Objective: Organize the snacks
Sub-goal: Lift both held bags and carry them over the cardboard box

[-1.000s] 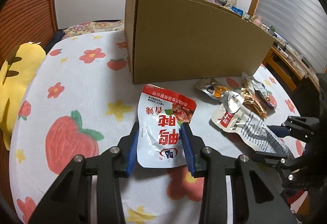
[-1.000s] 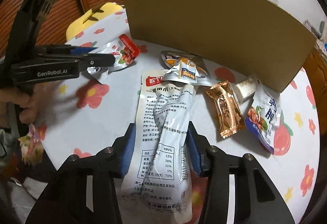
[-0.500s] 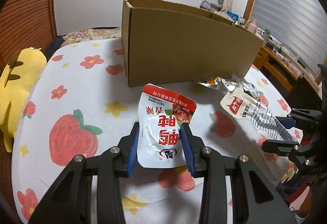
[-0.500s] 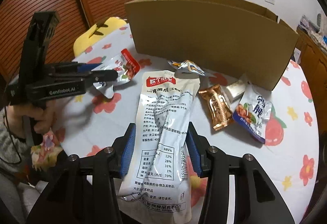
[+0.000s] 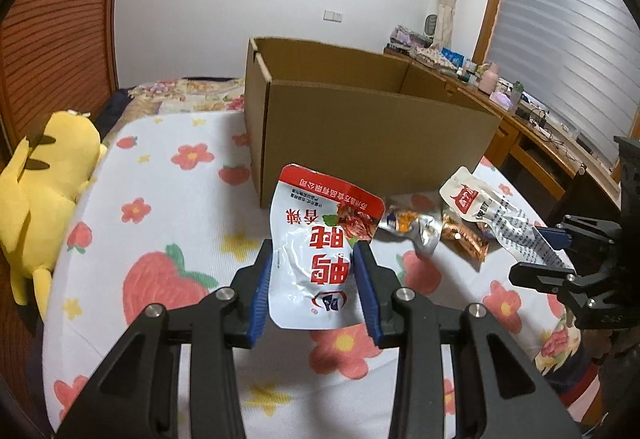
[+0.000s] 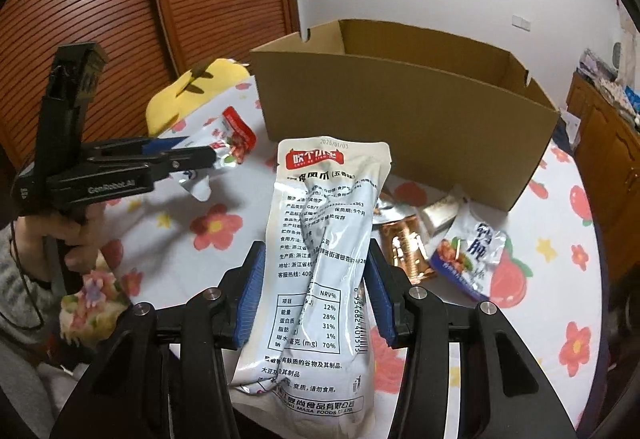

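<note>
My left gripper (image 5: 314,291) is shut on a white snack pouch with a red top (image 5: 316,247) and holds it above the table. It also shows in the right wrist view (image 6: 224,149). My right gripper (image 6: 312,291) is shut on a long silver-white snack bag (image 6: 320,251), also lifted; that bag shows in the left wrist view (image 5: 504,219). An open cardboard box (image 5: 368,135) stands behind, its inside partly visible (image 6: 400,87).
On the flower-print tablecloth (image 5: 168,207) lie a copper wrapper (image 6: 404,247), a blue-white pouch (image 6: 472,255) and a silver packet (image 5: 412,227). A yellow plush toy (image 5: 40,191) sits at the left edge. A desk with clutter (image 5: 520,107) stands right.
Both grippers have risen with their snack packs; the box's open top and inside have come into view.
</note>
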A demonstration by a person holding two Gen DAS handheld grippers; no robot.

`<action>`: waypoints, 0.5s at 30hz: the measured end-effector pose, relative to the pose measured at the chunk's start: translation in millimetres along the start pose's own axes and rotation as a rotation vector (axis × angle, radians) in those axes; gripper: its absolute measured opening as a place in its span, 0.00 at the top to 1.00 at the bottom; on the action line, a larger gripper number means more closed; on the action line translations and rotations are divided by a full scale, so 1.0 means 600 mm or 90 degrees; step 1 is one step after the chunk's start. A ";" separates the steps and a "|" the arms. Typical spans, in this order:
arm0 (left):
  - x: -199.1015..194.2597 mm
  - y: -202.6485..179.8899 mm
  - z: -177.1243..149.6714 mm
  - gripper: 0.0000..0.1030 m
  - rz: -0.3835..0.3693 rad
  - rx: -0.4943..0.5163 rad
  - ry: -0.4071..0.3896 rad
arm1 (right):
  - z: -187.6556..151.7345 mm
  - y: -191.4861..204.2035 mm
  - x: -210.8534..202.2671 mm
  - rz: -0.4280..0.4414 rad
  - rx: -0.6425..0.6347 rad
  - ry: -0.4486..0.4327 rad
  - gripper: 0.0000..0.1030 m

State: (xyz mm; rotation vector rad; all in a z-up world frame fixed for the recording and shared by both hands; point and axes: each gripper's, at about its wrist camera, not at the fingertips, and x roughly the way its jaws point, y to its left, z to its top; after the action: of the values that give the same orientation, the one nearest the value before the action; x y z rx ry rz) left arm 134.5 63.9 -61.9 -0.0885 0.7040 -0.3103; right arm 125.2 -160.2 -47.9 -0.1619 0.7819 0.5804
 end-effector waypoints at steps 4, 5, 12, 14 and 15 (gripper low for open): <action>-0.008 -0.005 0.013 0.65 0.001 0.009 -0.015 | 0.006 -0.008 -0.005 -0.008 0.006 -0.010 0.53; -0.012 -0.008 0.017 0.65 0.001 0.013 -0.020 | 0.008 -0.010 -0.006 -0.010 0.007 -0.014 0.53; -0.027 -0.017 0.038 0.65 -0.002 0.020 -0.049 | 0.031 -0.022 -0.021 -0.025 0.010 -0.037 0.53; -0.030 -0.019 0.048 0.65 -0.003 0.023 -0.056 | 0.038 -0.026 -0.028 -0.031 0.009 -0.045 0.53; -0.031 -0.020 0.055 0.65 -0.002 0.027 -0.062 | 0.042 -0.027 -0.031 -0.033 0.008 -0.049 0.53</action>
State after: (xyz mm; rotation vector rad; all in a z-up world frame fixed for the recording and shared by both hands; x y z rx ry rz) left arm 139.3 57.4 -23.0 -0.0640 0.6013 -0.3217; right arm 139.1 -172.8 -17.9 -0.1479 0.7050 0.5298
